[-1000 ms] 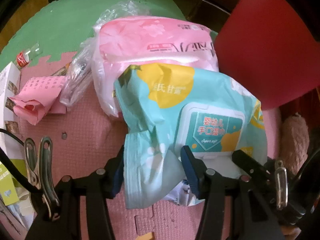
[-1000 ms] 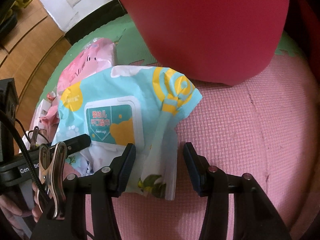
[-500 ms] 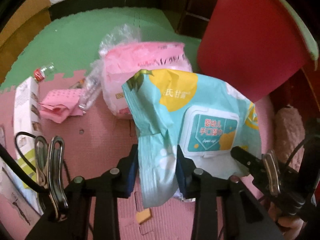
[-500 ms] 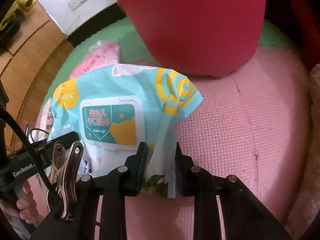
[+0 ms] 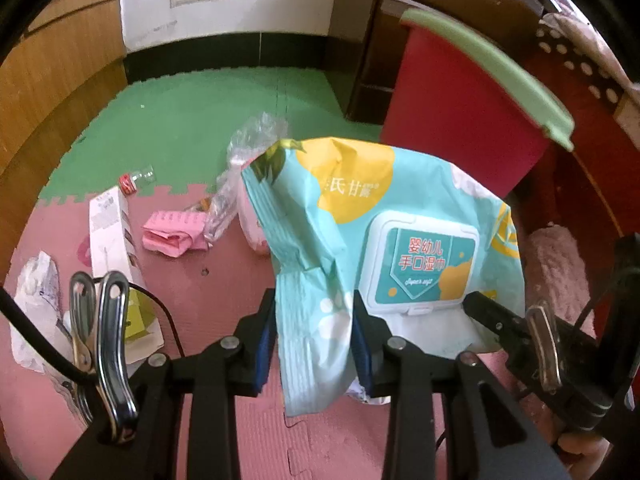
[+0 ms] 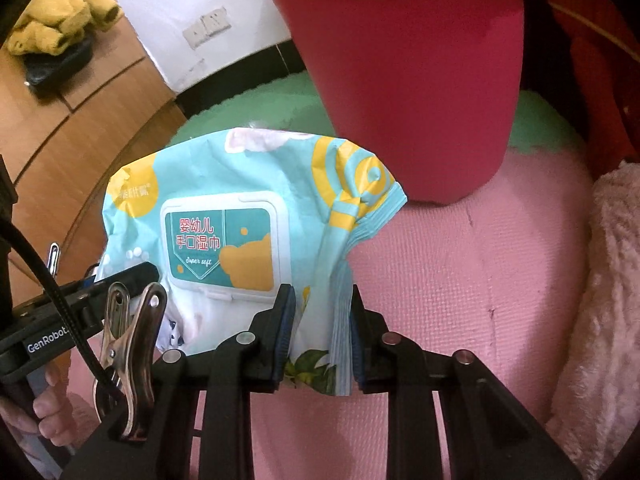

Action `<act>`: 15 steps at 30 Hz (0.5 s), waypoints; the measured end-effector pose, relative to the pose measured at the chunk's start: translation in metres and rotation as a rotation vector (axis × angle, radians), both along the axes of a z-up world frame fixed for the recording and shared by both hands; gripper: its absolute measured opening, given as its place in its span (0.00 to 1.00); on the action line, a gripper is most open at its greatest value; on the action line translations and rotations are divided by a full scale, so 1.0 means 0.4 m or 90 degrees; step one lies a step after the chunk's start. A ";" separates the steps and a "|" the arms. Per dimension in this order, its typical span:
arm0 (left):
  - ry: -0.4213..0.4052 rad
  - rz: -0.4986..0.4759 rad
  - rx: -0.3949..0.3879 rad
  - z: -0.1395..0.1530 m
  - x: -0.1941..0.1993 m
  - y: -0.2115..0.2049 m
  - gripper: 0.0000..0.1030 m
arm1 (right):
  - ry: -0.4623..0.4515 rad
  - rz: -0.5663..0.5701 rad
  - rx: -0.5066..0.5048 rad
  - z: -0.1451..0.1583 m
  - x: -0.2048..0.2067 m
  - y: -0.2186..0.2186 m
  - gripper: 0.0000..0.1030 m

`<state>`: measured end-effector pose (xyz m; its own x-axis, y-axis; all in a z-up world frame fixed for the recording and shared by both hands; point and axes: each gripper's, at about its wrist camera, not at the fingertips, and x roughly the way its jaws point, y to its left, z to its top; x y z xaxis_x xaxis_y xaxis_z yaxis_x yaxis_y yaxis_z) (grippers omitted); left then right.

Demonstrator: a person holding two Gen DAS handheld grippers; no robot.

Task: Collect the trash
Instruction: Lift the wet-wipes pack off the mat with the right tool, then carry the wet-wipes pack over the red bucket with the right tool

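A teal and yellow wet-wipes pack [image 5: 360,216] with a white flip lid hangs in the air above the pink foam mat. My left gripper [image 5: 314,332] is shut on its left end. My right gripper [image 6: 322,332] is shut on the other end of the wet-wipes pack [image 6: 248,208]. A red bin [image 5: 460,120] with a pale green rim stands behind the pack at the right; the same red bin [image 6: 408,88] fills the top of the right wrist view. The pack hides most of a pink tissue pack [image 5: 252,228] on the mat.
On the mat to the left lie crumpled pink paper [image 5: 172,234], a clear plastic wrapper [image 5: 240,176], a small empty bottle [image 5: 136,180], a white carton [image 5: 112,232] and white crumpled paper [image 5: 36,300]. A fluffy pink thing [image 6: 608,280] lies at the right. Wooden cabinets and a wall stand beyond the green mat.
Both grippers closed on the ends of the wet-wipes pack and lifted it off the mat. The bin's rim and the back wall have come into view.
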<state>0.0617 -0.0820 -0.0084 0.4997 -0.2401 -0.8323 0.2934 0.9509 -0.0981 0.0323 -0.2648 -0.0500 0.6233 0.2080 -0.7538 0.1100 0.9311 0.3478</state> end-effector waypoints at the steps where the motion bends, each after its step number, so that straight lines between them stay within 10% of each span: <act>1: -0.006 0.000 -0.003 0.013 -0.008 0.000 0.33 | -0.006 0.000 -0.002 0.011 -0.007 -0.001 0.25; 15: -0.085 0.008 -0.038 0.183 -0.056 -0.017 0.33 | -0.081 0.005 -0.046 0.178 -0.103 -0.044 0.25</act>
